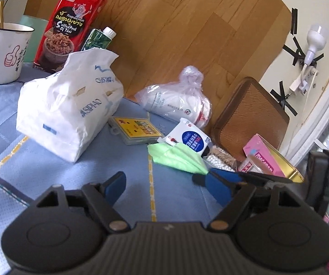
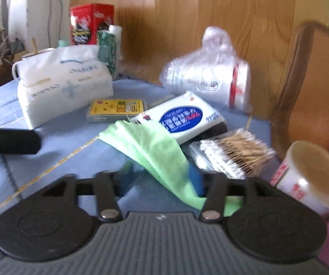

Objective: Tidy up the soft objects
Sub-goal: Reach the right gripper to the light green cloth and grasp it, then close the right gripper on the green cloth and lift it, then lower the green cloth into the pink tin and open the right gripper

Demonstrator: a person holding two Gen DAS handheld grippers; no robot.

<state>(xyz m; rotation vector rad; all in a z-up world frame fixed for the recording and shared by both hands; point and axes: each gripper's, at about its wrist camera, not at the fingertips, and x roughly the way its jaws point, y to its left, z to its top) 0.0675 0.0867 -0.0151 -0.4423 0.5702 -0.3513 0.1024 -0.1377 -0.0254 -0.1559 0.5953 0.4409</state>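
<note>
This is a lived-in home room: a cloth-covered surface point(image 1: 49, 174) carries a mug point(image 1: 2, 55), snack box point(image 1: 69, 26), tissue pack point(image 1: 65, 107) and cotton swabs point(image 2: 231, 155), with a wooden chair point(image 1: 249, 116) and wood-panelled wall point(image 1: 187, 34) behind.

Green cloth point(image 2: 150, 151) hides the right jaws' tips; that view is blurred.

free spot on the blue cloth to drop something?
Bare blue cloth in front of the tissue pack, between it and the green cloth. Crowded on the right: wipes packet, cotton swabs, pink box.
</note>
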